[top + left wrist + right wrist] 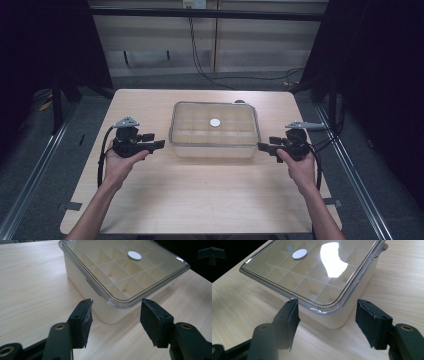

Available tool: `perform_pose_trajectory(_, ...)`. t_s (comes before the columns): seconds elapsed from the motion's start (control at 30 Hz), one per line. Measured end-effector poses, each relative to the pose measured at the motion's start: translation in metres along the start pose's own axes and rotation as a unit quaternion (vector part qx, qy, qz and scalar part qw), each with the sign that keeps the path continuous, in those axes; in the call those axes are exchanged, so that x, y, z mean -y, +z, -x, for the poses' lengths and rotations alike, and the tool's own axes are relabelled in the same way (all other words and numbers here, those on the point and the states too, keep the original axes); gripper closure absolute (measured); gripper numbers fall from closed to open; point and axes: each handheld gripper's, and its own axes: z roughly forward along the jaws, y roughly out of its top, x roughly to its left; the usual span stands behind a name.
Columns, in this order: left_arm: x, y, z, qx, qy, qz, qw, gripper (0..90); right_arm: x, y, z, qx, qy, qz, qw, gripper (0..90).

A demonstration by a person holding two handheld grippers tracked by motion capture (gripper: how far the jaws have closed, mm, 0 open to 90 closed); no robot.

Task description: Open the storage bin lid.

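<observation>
A cream compartment box (214,148) with a clear lid (190,110) sits at the table's middle. A small white disc (215,122) rests on the lid's centre. My left gripper (160,141) hovers just left of the box, open, jaws aimed at its near left corner (117,315). My right gripper (263,148) hovers just right of the box, open, jaws aimed at its near right corner (337,318). In both gripper views the disc (134,255) (299,254) lies on the lid over the dividers. Nothing is between either pair of jaws.
The light wooden table (200,200) has bare room in front of the box and on both sides. Dark floor and metal rails (35,175) flank the table. A cable (200,65) runs along the floor behind it.
</observation>
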Motion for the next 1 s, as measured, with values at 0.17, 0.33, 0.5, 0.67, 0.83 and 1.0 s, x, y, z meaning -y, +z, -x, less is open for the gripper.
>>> perform_pose_trajectory(0.17,-0.003,0.003,-0.003,-0.002,0.001,-0.002,1.0,39.9,-0.005,0.006,0.006,0.0,0.008,-0.005,1.0,34.1)
perform_pose_trajectory(0.33,-0.011,0.01,-0.009,-0.008,-0.003,-0.002,1.0,38.3,-0.016,0.011,0.014,0.003,0.016,-0.005,0.9999,34.1)
perform_pose_trajectory(0.5,-0.017,0.017,-0.012,-0.007,-0.005,-0.006,0.9999,38.5,-0.027,0.015,0.017,0.008,0.01,-0.015,0.9998,34.3)
perform_pose_trajectory(0.67,-0.027,0.026,-0.018,-0.008,-0.009,-0.003,0.9999,40.9,-0.041,0.025,0.022,0.011,0.011,-0.019,0.9997,35.7)
perform_pose_trajectory(0.83,-0.036,0.034,-0.024,0.002,-0.015,-0.006,0.9999,42.7,-0.048,0.035,0.027,0.002,0.024,-0.016,0.9996,36.1)
perform_pose_trajectory(1.0,-0.041,0.042,-0.027,0.005,-0.02,-0.011,0.9997,39.1,-0.054,0.043,0.031,-0.006,0.031,-0.019,0.9993,35.5)
